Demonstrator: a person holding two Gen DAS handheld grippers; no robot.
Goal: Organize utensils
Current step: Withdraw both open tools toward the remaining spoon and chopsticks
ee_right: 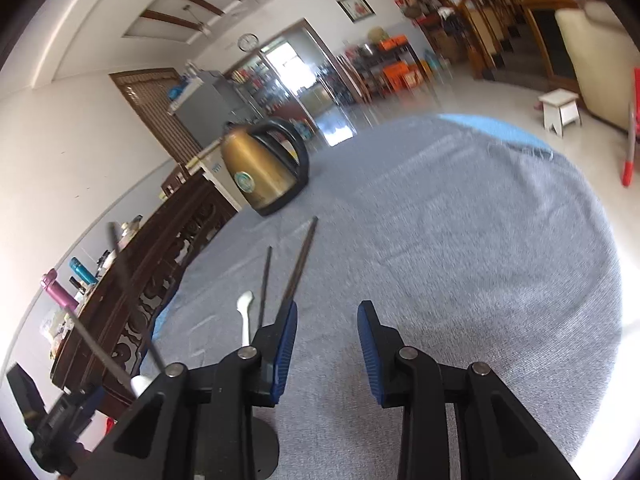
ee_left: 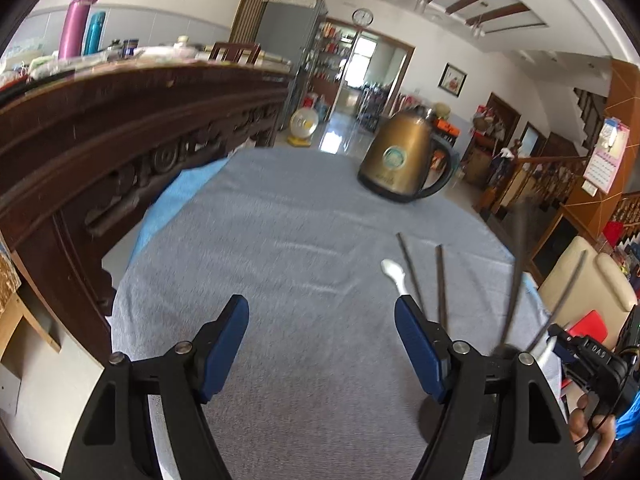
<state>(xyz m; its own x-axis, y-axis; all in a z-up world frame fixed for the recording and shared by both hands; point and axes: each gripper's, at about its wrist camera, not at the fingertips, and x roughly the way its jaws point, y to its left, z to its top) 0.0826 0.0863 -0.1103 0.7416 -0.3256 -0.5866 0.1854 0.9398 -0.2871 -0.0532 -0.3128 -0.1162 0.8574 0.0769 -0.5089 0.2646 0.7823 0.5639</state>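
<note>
Both claws, left gripper (ee_left: 320, 340) and right gripper (ee_right: 327, 344), are hanging wide open, gripping nothing; chopsticks (ee_left: 440, 280) and white spoon (ee_left: 394, 272) are lying just ahead, probably awaiting pickup.

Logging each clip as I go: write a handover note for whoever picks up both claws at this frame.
Left claw: open, holding nothing, above the grey cloth.
Right claw: open, holding nothing, over the same cloth.
On the cloth: two chopsticks and a white spoon, lying side by side between the claws; kettle further back.
Done: two chopsticks and another white utensil stand in a dark holder by the near edge.
Left: probably move the loose chopsticks and spoon into the holder.
</note>
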